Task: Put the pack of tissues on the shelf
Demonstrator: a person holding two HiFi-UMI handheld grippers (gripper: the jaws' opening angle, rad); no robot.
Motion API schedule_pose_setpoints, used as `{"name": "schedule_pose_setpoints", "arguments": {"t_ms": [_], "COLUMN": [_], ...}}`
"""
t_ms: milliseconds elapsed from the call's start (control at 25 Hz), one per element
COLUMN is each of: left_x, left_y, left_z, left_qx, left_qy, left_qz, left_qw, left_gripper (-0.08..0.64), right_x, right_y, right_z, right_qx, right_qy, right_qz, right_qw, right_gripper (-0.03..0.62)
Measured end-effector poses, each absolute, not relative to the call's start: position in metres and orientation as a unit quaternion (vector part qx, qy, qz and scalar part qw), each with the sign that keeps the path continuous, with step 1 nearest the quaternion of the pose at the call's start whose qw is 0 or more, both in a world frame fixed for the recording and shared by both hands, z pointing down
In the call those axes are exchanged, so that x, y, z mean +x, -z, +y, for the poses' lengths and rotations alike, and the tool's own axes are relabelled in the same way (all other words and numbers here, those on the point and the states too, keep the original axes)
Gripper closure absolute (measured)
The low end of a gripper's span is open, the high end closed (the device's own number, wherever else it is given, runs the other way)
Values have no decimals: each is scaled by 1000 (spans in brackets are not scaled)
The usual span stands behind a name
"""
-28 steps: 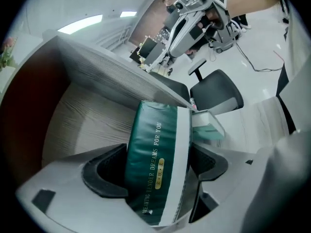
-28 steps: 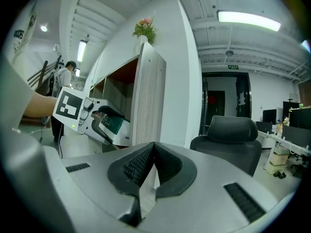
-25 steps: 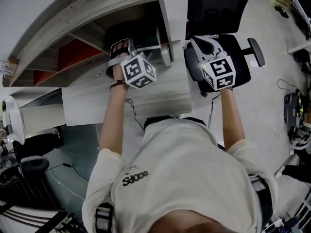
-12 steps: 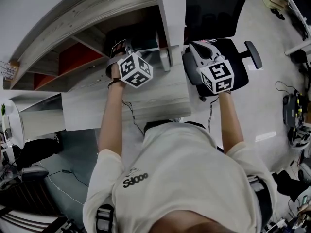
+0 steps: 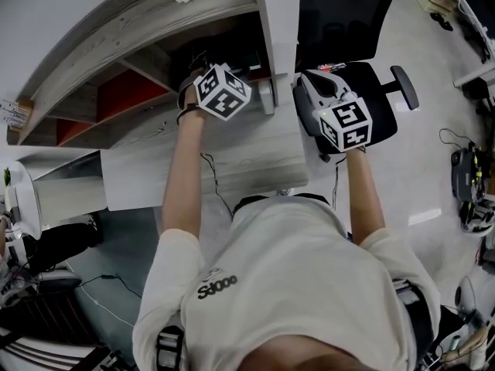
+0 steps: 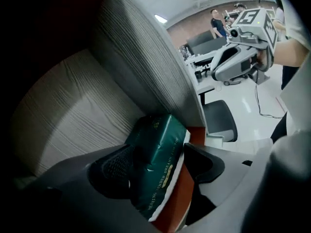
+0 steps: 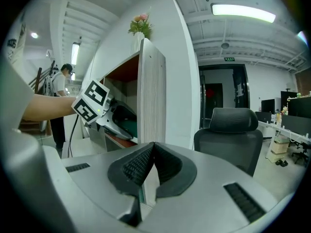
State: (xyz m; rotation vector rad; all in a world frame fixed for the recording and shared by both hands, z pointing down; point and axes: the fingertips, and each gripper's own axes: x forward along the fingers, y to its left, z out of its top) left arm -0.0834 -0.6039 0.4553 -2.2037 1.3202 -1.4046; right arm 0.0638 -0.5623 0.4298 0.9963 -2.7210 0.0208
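The dark green pack of tissues stands on edge on the red floor of a shelf compartment, leaning toward the grey wood-grain wall. My left gripper reaches into that compartment with the pack between its jaws. The jaws are closing; the left pad lies against the pack, while a strip of red floor shows between the pack and the right pad. From the head view, only the left gripper's marker cube shows at the shelf mouth. My right gripper hangs shut and empty beside the shelf's end panel.
A black office chair stands right of the shelf unit, close to the right gripper. A low wood-grain top lies under my arms. A small vase of flowers sits on the shelf's top. Cables and gear lie on the floor at right.
My left gripper has pushed forward, deeper into the shelf compartment. The right gripper has stayed almost where it was.
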Motion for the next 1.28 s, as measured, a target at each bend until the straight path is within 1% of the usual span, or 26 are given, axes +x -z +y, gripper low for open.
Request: {"name": "schedule_pose_setpoints", "arguments": {"t_ms": [200,480,560,720,840,920,960,1120,1240,1280], "left_x": [-86,-88,-88,-92,-96,-94,-94,-113,-136,-143], "left_y": [-454,-457,-455,-444,-421,-415,-413,-409,-406,-403], "left_z": [-620,-621,-621,-605,-572,-543,-528,-466,-420,-404], "left_qx": [-747,-741,-742,-743,-744,-757,-764,-795,-808,-811], "left_qy": [473,464,457,418,368,348,341,289,251,242], "left_qz": [455,471,471,489,522,521,518,520,526,526], "left_qw": [103,120,135,186,195,186,178,118,85,81], "left_gripper": [225,219,218,218,235,249,263,412,507,523], "right_x": [57,66,69,78,84,86,86,76,66,62], "right_y": [-428,-419,-414,-406,-396,-391,-388,-376,-368,-365], "right_z": [-560,-547,-537,-508,-488,-473,-465,-429,-397,-386], "right_qx": [345,380,388,405,420,429,433,441,445,446], "right_qy": [-10,-10,-6,2,12,17,20,37,52,57], "right_qz": [-931,-916,-912,-904,-897,-893,-891,-887,-885,-884], "right_qw": [123,127,129,134,136,135,135,130,128,127], "right_gripper": [595,595,595,595,595,595,595,595,595,595]}}
